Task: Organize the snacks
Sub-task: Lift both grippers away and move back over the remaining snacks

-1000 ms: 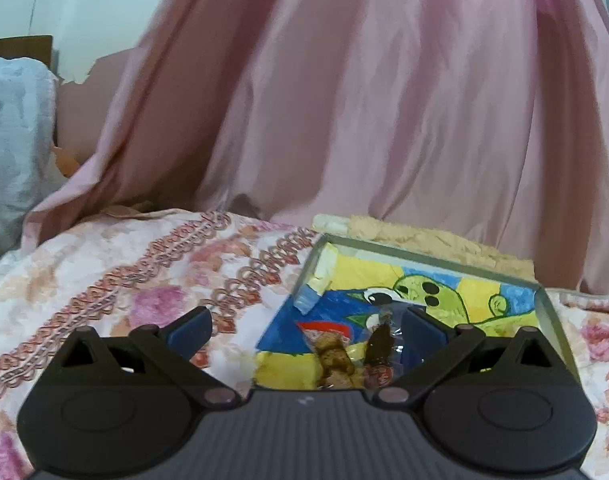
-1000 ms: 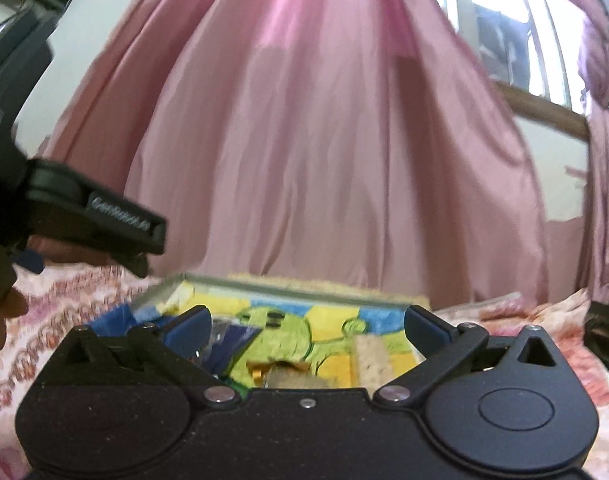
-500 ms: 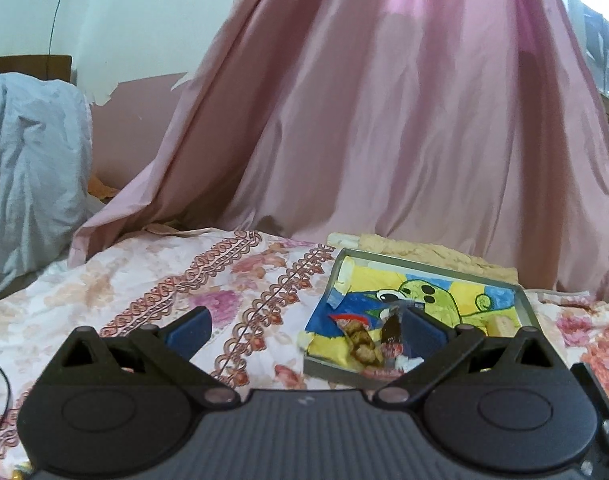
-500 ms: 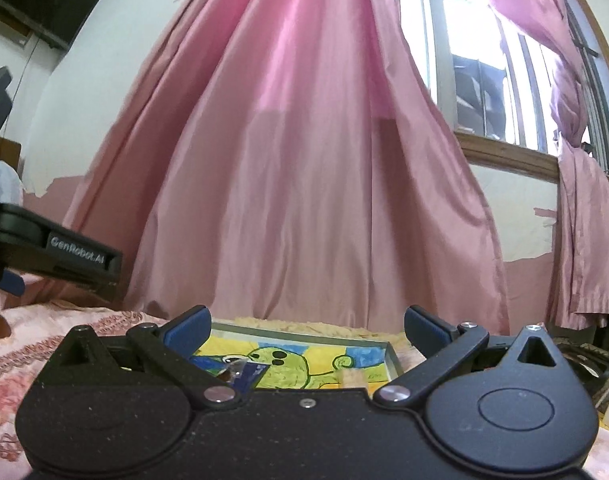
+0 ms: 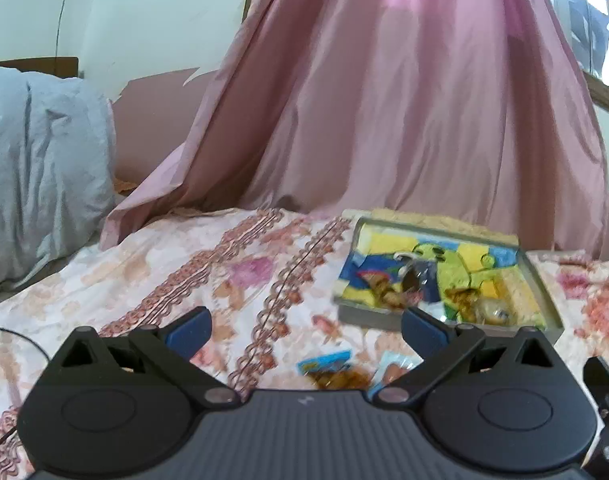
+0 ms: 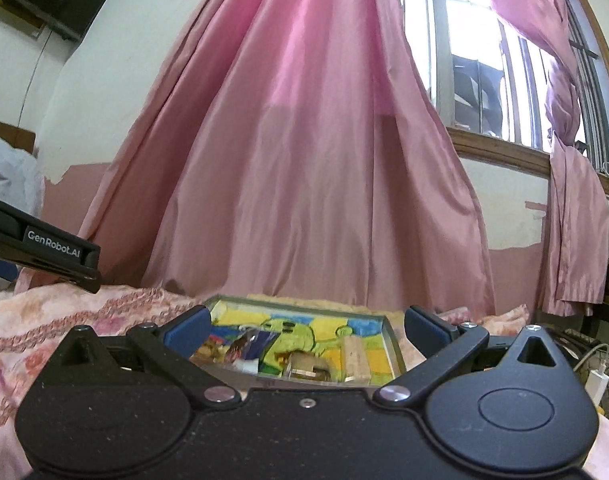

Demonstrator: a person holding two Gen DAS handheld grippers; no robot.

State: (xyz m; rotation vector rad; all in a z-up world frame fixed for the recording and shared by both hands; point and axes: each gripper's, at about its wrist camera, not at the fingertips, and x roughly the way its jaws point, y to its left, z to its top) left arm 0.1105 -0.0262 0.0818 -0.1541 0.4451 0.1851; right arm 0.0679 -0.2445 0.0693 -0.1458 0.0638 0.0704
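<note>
While both sets of fingers are spread wide and empty, nothing is gripped by the left gripper (image 5: 306, 326) or the right gripper (image 6: 306, 326). Several wrapped snacks (image 5: 412, 282) are seen inside the tray (image 5: 544, 292), which rests on the floral bedspread (image 5: 184, 264), far right in the left wrist view. Two more snack packets (image 5: 328, 364) are left on the bedspread, near the left gripper, just in front of the tray. From the right wrist view, the tray (image 6: 394, 340) is seen straight ahead between the fingers. A pink curtain (image 6: 304, 160) is hung behind the bed.
</note>
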